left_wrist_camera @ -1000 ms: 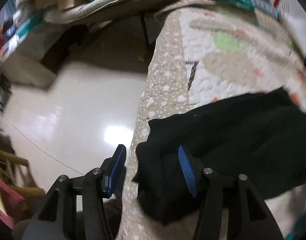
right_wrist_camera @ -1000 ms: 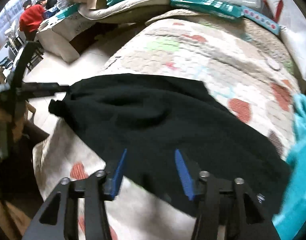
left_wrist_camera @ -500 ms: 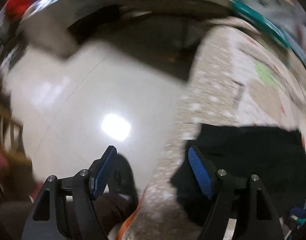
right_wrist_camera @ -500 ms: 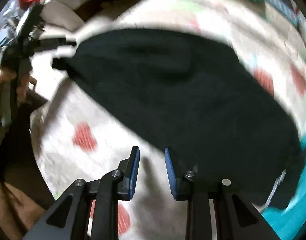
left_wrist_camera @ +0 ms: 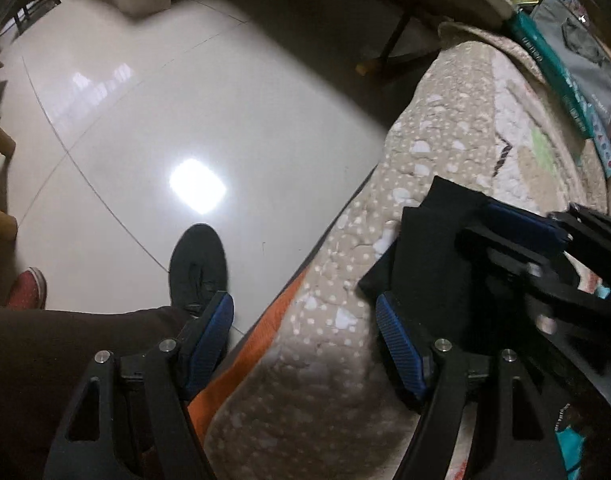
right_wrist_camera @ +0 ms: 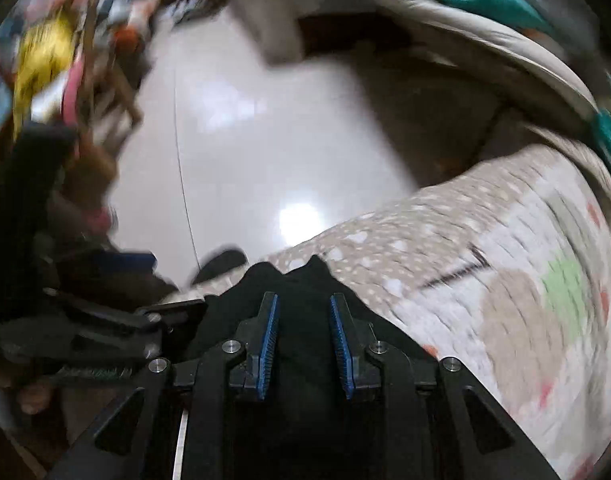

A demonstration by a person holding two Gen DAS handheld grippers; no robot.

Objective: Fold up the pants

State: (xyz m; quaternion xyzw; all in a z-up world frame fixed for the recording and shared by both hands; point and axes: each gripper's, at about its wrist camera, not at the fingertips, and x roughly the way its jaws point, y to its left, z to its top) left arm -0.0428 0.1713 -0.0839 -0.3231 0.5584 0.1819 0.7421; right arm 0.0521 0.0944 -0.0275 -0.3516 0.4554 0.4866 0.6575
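Black fabric pants (left_wrist_camera: 433, 264) are lying on the corner of a quilted beige bedspread with white dots and pastel patches (left_wrist_camera: 457, 128), right at its edge above the glossy white tiled floor (left_wrist_camera: 209, 112). In the left wrist view, the left gripper (left_wrist_camera: 305, 336) is hanging with its blue ribbed pads spread wide, one pad over a person's dark trouser leg (left_wrist_camera: 65, 352) and black shoe (left_wrist_camera: 199, 264), the other pad touching the pants' edge without clamping anything. The right gripper (right_wrist_camera: 303, 330) is pointing down over the black cloth, its blue pads standing a narrow gap apart with dark fabric lying below and between them; whether they are pinching it is unclear, since that view is blurred. The right gripper's black frame is also showing at the right of the left view, just beside the pants.
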